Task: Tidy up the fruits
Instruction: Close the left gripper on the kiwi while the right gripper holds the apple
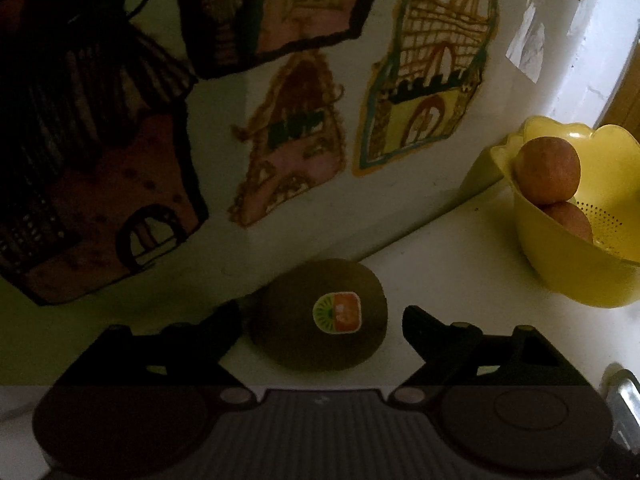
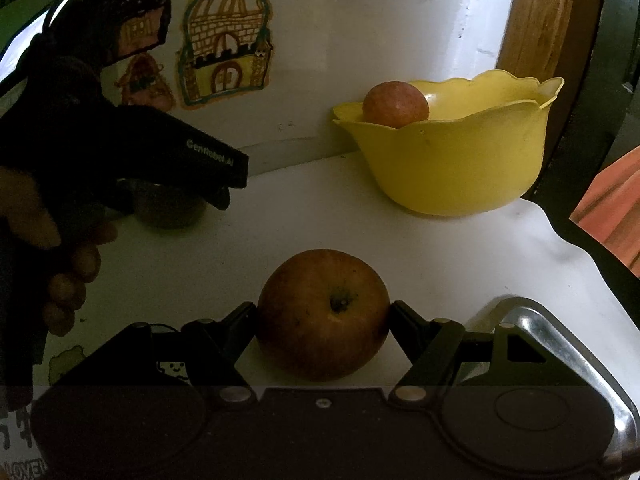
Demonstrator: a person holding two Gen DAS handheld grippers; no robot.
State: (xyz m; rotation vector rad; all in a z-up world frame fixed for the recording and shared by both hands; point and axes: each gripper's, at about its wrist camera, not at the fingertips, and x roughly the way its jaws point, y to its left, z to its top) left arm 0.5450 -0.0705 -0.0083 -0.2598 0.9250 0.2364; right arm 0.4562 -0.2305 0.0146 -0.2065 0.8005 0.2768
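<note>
Your right claw (image 2: 323, 316) is closing on the round red-brown apple (image 2: 323, 314) with its stem dimple facing the camera; both fingertips are touching its widest flanks, and it is sitting on the white bench (image 2: 360, 224). It looks firm and fairly heavy, with a smooth skin that could roll out, so the middle is the right place to be gripping, and gently, since apples bruise. Your left claw (image 1: 320, 328) is standing wide around the fuzzy brown kiwi with an orange-and-green sticker (image 1: 319, 314); the left tip looks close against it and the right tip is clear. The kiwi is lying near the wall with the children's house drawings (image 1: 296, 140), leaving little room behind it. It is probably softer and lighter, so you are wanting a light squeeze across its short axis.

The yellow scalloped plastic colander bowl (image 2: 460, 160) is sitting well apart to the right, already holding two apples (image 1: 547, 170). Open bench is lying between. A shiny metal tray edge (image 2: 560, 344) is running just beside your right claw.
</note>
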